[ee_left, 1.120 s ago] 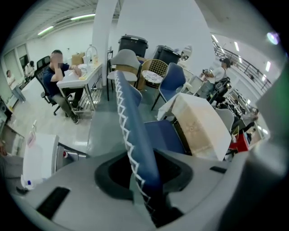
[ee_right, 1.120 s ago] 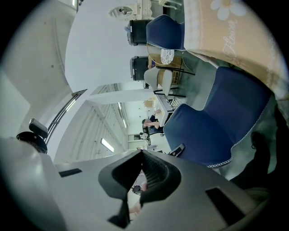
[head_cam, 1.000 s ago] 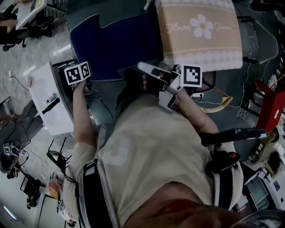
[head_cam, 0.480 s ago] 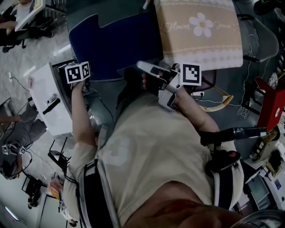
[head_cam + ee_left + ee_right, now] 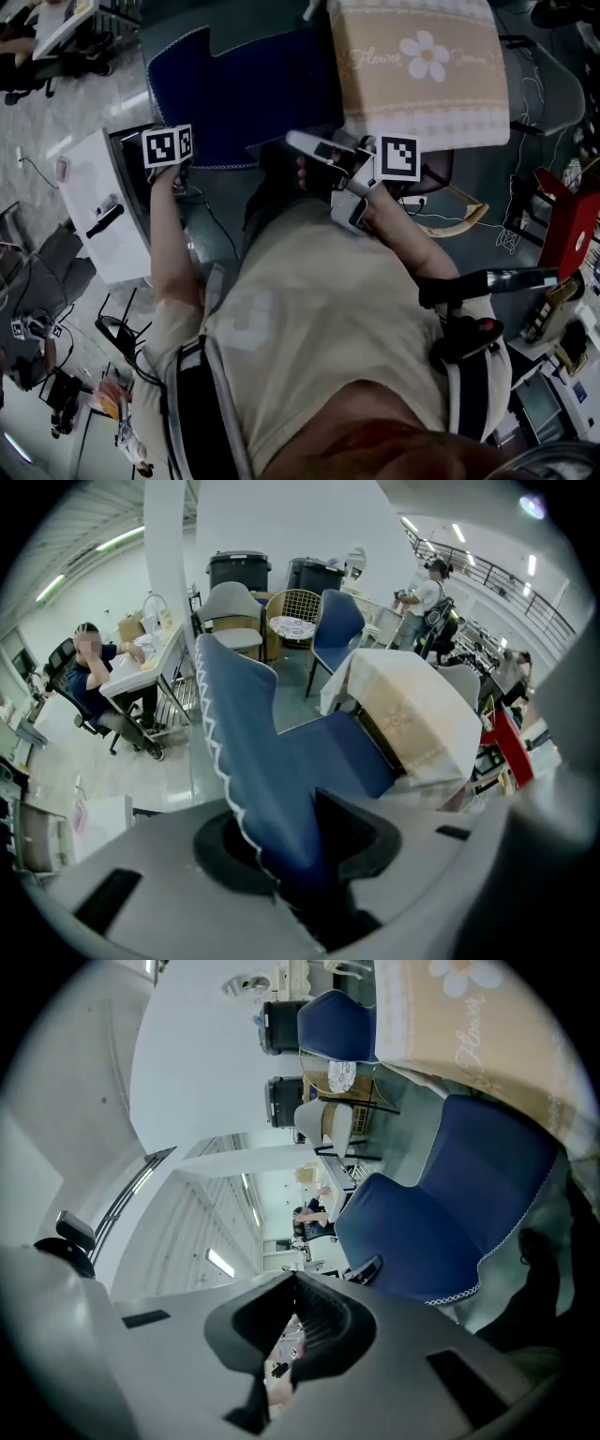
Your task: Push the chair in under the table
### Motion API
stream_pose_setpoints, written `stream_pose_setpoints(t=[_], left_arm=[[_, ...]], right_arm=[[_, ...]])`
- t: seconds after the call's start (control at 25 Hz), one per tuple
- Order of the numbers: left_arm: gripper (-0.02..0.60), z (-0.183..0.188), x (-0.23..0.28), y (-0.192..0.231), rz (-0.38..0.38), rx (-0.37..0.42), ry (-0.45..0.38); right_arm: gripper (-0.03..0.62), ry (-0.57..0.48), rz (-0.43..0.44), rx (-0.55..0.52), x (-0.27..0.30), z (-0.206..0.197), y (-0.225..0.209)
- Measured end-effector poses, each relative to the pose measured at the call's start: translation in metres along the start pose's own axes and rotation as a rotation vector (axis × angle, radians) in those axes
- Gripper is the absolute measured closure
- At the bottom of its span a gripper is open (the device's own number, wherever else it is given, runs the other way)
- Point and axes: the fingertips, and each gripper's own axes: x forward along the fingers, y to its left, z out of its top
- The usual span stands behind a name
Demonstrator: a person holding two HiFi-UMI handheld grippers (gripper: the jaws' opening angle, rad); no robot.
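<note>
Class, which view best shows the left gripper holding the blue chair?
Left gripper view: the blue chair's backrest sits between the left gripper's jaws. Head view hides the jaws; right gripper view shows only the chair.

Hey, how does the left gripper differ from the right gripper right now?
The left gripper has its jaws clamped on the trimmed edge of the blue chair. The right gripper has its jaws shut with nothing between them. In the head view, the left gripper sits at the chair's left side and the right gripper nearer the cloth-covered table. Both are the same grey two-jaw tool.

Steep head view; chair in all
</note>
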Motion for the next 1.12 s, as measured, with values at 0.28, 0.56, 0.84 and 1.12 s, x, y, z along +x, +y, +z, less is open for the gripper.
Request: stream_pose_setpoints(t=[0.28,0.56,0.84,1.12], left_arm=[[0.459,-0.001,0.002,0.002,0.045,0.058,0.036],[0.459,0.01,0.008,0.006,0.09,0.096,0.072],[0.459,0.012,0.008,0.011,0.108,0.094,0.063],[0.459,0.012,0.007,0.007,0.114,0.075,0.085]], right_arm=[[0.583,-0.014,0.005,0.001,-0.002,-0.001,-0.002],[0.583,-0.023,0.01,0.018,-0.003,-0.001,-0.003],[0.583,-0.052,0.008,0.018,-0.01,0.003,-0.003],[0.583,-0.045,0.015,0.011,-0.008,-0.001,-0.001]])
